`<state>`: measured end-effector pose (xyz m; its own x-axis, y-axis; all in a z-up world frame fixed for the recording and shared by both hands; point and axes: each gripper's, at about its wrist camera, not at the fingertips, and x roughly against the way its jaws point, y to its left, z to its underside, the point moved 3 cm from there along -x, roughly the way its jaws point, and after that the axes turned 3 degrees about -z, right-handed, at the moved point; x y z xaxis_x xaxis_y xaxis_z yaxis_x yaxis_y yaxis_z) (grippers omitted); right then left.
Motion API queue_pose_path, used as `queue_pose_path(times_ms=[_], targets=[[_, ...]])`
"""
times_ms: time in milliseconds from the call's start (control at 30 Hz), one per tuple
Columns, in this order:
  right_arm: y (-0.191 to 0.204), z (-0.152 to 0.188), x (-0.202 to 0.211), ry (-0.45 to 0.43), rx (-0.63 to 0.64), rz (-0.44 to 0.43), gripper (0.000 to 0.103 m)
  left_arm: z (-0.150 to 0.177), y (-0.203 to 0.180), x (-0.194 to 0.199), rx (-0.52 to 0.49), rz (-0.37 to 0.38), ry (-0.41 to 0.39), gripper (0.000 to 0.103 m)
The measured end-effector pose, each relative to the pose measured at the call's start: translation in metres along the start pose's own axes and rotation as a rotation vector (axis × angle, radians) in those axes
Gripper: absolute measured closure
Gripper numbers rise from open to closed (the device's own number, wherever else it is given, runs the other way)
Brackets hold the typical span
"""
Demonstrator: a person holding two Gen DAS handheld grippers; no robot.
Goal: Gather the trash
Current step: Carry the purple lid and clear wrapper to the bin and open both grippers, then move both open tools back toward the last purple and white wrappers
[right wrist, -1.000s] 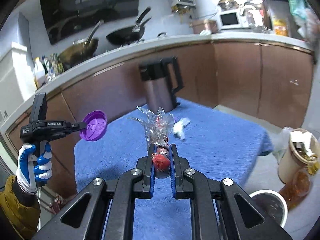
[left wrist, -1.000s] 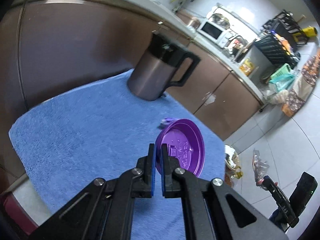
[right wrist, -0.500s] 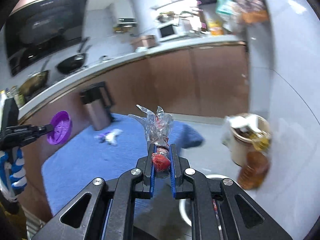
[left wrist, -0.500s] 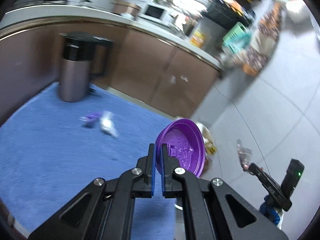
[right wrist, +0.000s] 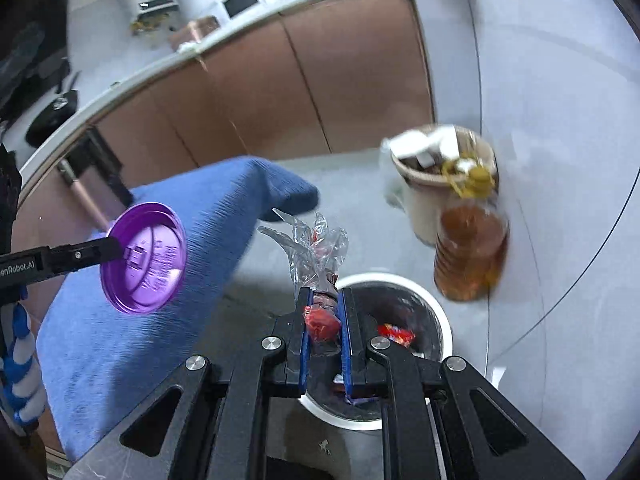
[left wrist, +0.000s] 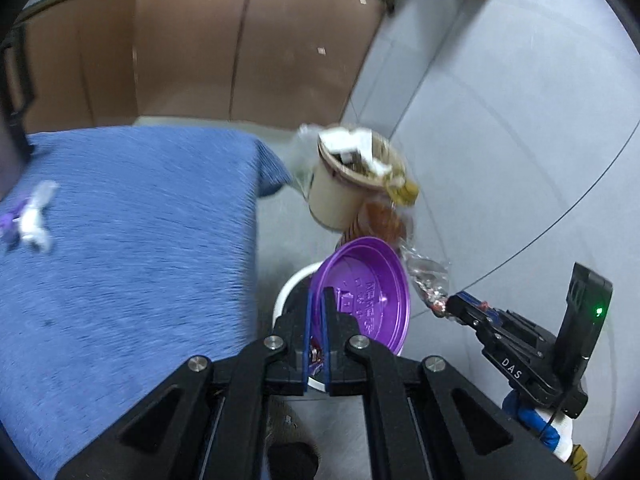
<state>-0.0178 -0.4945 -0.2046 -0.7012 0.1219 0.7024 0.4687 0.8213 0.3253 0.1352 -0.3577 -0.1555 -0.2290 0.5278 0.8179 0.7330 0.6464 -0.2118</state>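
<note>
Brown kitchen cupboards [left wrist: 192, 48] stand behind a table with a blue cloth [left wrist: 132, 248]. Down on the grey floor sits a white bin [right wrist: 436, 320]. The left gripper [left wrist: 317, 300] is squeezed tight on the rim of a purple lid [left wrist: 368, 280], above the bin. The right gripper [right wrist: 324, 300] pinches a crinkly clear wrapper [right wrist: 316, 244] with something red inside, also over the bin. A small scrap [left wrist: 34, 216] lies on the cloth.

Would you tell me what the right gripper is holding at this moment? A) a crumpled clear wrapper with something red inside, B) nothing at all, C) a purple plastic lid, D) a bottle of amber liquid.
A: in the right wrist view the right gripper is clamped on the clear wrapper above the white-rimmed bin, while the purple lid sits in the left gripper.
</note>
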Motion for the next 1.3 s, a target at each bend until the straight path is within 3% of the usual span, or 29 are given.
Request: queue_pose_path(times_ms=[200,367,500,600,800,1067,1100,1233,1300], targets=[[-0.031,0.010,-0.039,0.063,-0.064,0.011,0.090,0.002,-0.027,-0.061,-0.050,-0.034,0.086,0.099],[-0.043,0.015,-0.059,0.096,-0.097,0.013,0.086,0.004,-0.038,-0.091,-0.066,-0.004,0.116,0.097],[-0.052,0.019,-0.069,0.110,-0.114,0.032,0.070,0.008,-0.039,-0.104,-0.067,0.030,0.148,0.097],[-0.055,0.020,-0.069,0.111,-0.118,0.043,0.069,0.008,-0.039,-0.101,-0.066,0.049,0.144,0.097],[-0.051,0.016,-0.054,0.082,-0.109,0.055,0.063,0.003,-0.033,-0.071,-0.059,0.040,0.080,0.096],[-0.011,0.001,-0.007,-0.007,-0.037,0.045,0.051,0.004,-0.016,0.006,-0.040,-0.001,-0.074,0.094],[-0.005,-0.001,-0.001,-0.019,-0.025,0.041,0.050,0.006,-0.013,0.021,-0.036,-0.014,-0.105,0.093],[0.030,-0.009,0.034,-0.077,0.038,0.018,0.050,0.017,0.004,0.078,-0.001,-0.105,-0.251,0.062],[0.047,-0.011,0.051,-0.102,0.071,0.005,0.050,0.025,0.014,0.107,0.011,-0.158,-0.318,0.061]])
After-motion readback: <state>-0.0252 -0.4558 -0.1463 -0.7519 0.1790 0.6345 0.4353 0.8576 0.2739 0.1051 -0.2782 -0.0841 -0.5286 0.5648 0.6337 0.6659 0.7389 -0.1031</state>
